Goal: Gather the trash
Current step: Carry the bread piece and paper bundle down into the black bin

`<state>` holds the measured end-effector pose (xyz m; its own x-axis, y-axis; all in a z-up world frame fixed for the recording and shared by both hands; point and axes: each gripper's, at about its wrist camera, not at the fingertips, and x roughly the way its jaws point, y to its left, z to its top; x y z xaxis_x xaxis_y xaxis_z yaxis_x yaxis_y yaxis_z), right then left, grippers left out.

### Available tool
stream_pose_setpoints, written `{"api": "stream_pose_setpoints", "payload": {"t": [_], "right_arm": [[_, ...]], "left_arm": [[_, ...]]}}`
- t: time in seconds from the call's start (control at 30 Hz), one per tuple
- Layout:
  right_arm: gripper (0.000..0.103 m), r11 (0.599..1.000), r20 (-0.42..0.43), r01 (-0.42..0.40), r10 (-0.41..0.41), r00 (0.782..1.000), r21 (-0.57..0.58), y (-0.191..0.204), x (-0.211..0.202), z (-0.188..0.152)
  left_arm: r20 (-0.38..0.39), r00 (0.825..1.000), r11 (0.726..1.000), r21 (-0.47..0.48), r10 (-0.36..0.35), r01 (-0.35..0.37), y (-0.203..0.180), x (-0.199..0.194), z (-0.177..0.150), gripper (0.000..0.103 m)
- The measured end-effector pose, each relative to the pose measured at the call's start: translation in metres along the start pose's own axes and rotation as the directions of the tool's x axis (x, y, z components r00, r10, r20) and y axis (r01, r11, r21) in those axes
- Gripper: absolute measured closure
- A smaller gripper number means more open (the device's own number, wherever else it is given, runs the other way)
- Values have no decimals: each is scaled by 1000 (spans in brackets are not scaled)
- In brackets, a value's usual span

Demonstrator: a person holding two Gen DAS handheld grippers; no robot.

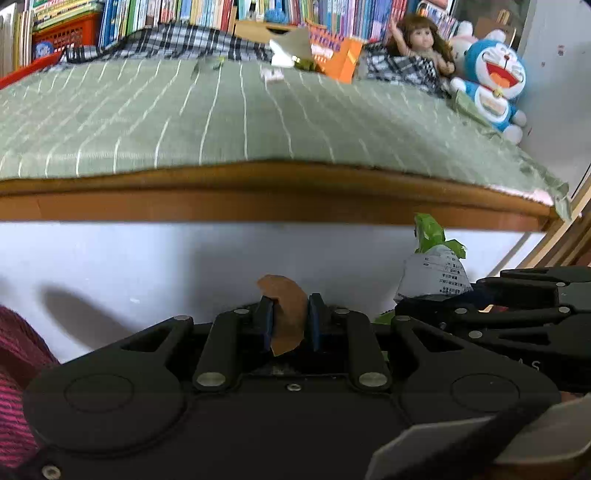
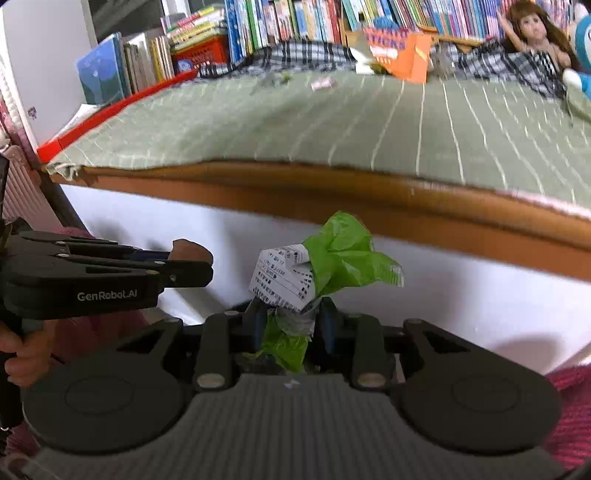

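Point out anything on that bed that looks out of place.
Small scraps of litter lie loose on the green striped bedspread near the far edge, and an orange box sits tilted against the rumpled checked blanket.

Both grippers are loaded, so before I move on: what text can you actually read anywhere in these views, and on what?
"GenRobot.AI": side of the left gripper.
"TICKS", start cut off: orange box on the bed.
Printed paper in the right gripper: too small to read.
Book spines: blurred, unreadable.
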<state>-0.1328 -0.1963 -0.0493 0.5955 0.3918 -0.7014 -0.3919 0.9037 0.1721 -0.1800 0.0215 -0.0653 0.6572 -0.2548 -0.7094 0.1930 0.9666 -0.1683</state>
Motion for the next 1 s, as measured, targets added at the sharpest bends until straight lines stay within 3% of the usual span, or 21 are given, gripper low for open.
{"api": "stream_pose_setpoints", "payload": {"t": [0.63, 1.0], "right_arm": [[67, 997, -174, 29, -17, 985, 70, -11, 60, -33], [67, 995, -201, 33, -12, 980, 99, -15, 76, -33]], "left_arm": [[-177, 980, 995, -4, 95, -97, 8, 68, -25, 84], [-193, 976, 994, -6, 103, -106, 5, 77, -24, 84]]}}
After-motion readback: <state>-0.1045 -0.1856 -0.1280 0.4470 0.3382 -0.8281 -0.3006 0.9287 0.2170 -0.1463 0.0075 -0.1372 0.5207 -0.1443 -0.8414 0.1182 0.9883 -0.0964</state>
